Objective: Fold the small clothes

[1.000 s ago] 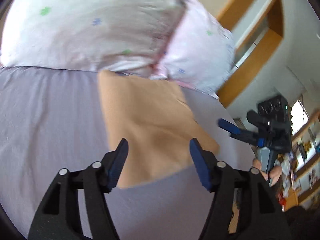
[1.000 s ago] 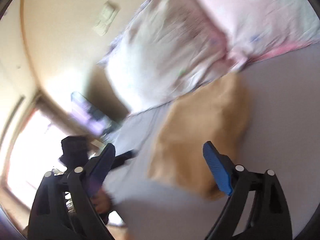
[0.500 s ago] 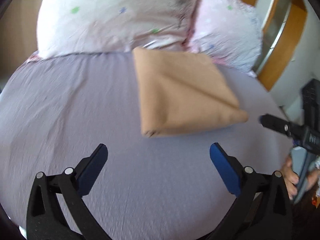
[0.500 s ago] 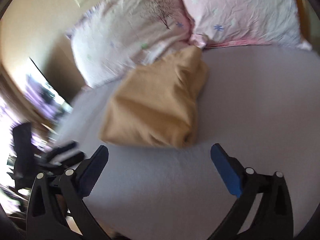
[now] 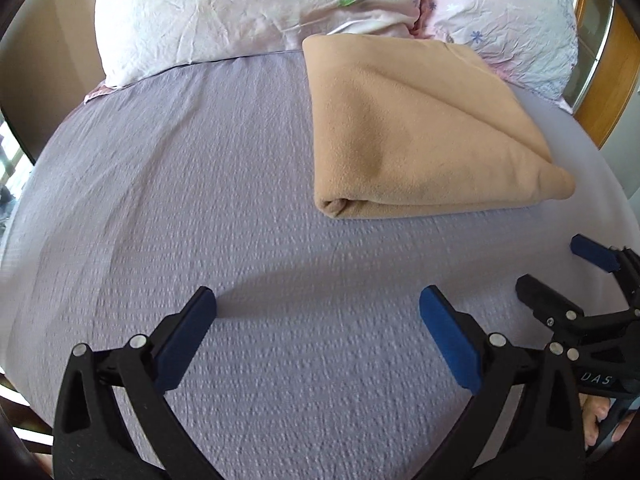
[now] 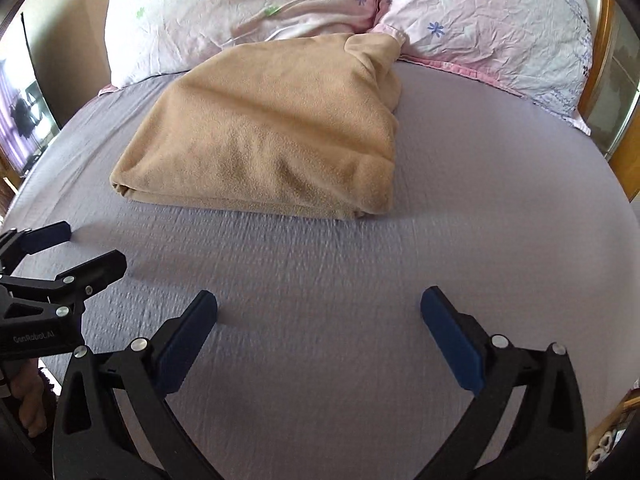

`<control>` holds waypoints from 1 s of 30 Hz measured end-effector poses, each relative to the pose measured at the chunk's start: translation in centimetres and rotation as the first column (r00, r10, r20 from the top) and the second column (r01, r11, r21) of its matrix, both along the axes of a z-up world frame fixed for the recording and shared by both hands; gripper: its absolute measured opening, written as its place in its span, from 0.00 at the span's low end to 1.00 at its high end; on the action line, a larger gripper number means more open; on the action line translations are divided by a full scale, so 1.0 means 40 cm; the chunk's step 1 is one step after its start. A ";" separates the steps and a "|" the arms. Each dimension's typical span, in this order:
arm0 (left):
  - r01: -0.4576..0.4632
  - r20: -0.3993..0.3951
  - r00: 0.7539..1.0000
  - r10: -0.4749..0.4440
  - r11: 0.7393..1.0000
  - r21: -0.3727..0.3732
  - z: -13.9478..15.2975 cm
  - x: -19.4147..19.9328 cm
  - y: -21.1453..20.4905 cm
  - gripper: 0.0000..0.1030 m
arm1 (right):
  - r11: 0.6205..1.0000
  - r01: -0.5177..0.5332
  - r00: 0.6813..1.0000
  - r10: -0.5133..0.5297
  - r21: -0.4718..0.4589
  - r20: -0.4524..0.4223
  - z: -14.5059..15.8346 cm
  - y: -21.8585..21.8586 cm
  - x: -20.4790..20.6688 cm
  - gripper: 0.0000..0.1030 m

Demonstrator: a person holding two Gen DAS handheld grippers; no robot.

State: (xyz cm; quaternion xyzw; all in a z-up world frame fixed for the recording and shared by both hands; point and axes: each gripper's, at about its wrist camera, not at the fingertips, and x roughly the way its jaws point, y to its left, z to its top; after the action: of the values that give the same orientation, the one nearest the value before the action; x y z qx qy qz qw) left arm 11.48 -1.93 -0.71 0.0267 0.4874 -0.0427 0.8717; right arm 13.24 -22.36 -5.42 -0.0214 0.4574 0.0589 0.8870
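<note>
My left hand-held gripper point(image 5: 318, 310) and right hand-held gripper point(image 6: 319, 312) gape wide, empty. The cloth point(image 5: 416, 128) lies folded on the bed point(image 5: 180, 180) by the pillows point(image 5: 248, 4); folding looks finished, so next I'd tidy or fetch another.

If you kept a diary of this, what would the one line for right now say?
garment: tan cloth folded, lying on bed sheet by pillows | left tongs: open, empty | right tongs: open, empty
</note>
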 end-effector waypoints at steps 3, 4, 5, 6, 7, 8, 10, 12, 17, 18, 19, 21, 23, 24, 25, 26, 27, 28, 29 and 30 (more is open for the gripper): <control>-0.018 -0.001 1.000 0.018 1.000 0.002 -0.003 0.003 0.002 0.98 | 1.000 0.008 1.000 -0.008 0.001 0.003 0.000 0.001 -0.006 0.99; -0.026 -0.004 1.000 0.026 1.000 0.002 -0.002 0.000 0.003 0.98 | 1.000 0.011 1.000 -0.011 0.000 0.002 0.001 0.003 -0.004 0.99; -0.031 -0.006 1.000 0.031 1.000 0.003 -0.002 -0.003 0.002 0.98 | 1.000 0.014 1.000 -0.014 0.000 0.003 0.002 0.004 -0.008 0.99; -0.035 -0.009 0.999 0.035 0.999 0.005 -0.002 -0.003 0.002 0.98 | 1.000 0.015 1.000 -0.015 0.000 0.004 0.002 0.004 -0.009 0.99; -0.037 -0.009 0.999 0.037 0.999 0.006 -0.001 -0.005 0.002 0.98 | 1.000 0.014 1.000 -0.014 0.000 0.005 0.002 0.004 -0.009 0.99; -0.039 -0.007 0.999 0.039 0.999 0.006 -0.001 -0.006 0.002 0.98 | 1.000 0.014 1.000 -0.014 0.000 0.007 0.002 0.004 -0.010 0.99; -0.038 -0.004 0.999 0.038 0.999 0.007 0.000 -0.009 0.002 0.98 | 1.000 0.013 1.000 -0.013 0.000 0.008 0.001 0.003 -0.009 0.99; -0.035 -0.003 0.999 0.035 0.999 0.006 0.001 -0.010 0.003 0.98 | 1.000 0.014 1.000 -0.014 0.000 0.008 0.001 0.004 -0.009 0.99; -0.036 0.001 0.999 0.036 0.999 0.006 0.002 -0.014 0.003 0.98 | 1.000 0.014 1.000 -0.014 0.001 0.009 0.001 0.004 -0.010 0.99; -0.036 0.000 0.999 0.036 0.999 0.007 0.002 -0.014 0.002 0.98 | 1.000 0.014 1.000 -0.014 0.000 0.009 0.001 0.004 -0.010 0.99; -0.036 0.000 0.999 0.036 0.999 0.007 0.002 -0.015 0.002 0.98 | 1.000 0.013 1.000 -0.013 0.000 0.008 0.001 0.003 -0.009 0.99; -0.035 0.001 0.999 0.035 0.999 0.007 0.003 -0.014 0.004 0.98 | 1.000 0.013 1.000 -0.013 0.000 0.008 0.001 0.004 -0.009 0.99; -0.035 0.002 0.999 0.035 0.999 0.007 0.003 -0.014 0.004 0.98 | 1.000 0.015 1.000 -0.015 0.001 0.008 0.001 0.004 -0.010 0.99; -0.035 0.001 0.999 0.035 0.999 0.006 0.003 -0.014 0.004 0.98 | 1.000 0.015 1.000 -0.015 0.001 0.008 0.001 0.004 -0.010 0.99; -0.034 0.001 0.999 0.034 0.999 0.007 0.003 -0.013 0.004 0.98 | 1.000 0.013 1.000 -0.013 0.001 0.008 0.001 0.003 -0.008 0.99; -0.035 0.002 0.999 0.035 0.999 0.007 0.003 -0.013 0.004 0.98 | 1.000 0.013 1.000 -0.013 0.001 0.008 0.001 0.002 -0.008 0.99; -0.034 0.002 0.999 0.034 0.999 0.007 0.003 -0.013 0.004 0.98 | 1.000 0.013 1.000 -0.013 0.001 0.008 0.001 0.002 -0.008 0.99; -0.034 0.001 0.999 0.034 0.999 0.007 0.003 -0.013 0.004 0.98 | 1.000 0.013 1.000 -0.013 0.001 0.008 0.001 0.002 -0.008 0.99; -0.034 0.001 0.999 0.034 0.999 0.007 0.003 -0.012 0.005 0.98 | 1.000 0.013 1.000 -0.013 0.001 0.008 0.001 0.003 -0.008 0.99; -0.034 0.001 0.999 0.034 0.999 0.007 0.003 -0.012 0.005 0.98 | 1.000 0.012 1.000 -0.012 0.001 0.008 0.001 0.002 -0.008 0.99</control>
State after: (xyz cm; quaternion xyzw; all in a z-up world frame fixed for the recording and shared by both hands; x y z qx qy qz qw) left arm 10.99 -1.75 -0.59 0.0215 0.4873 -0.0263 0.8725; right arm 12.92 -22.26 -5.38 -0.0185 0.4540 0.0536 0.8892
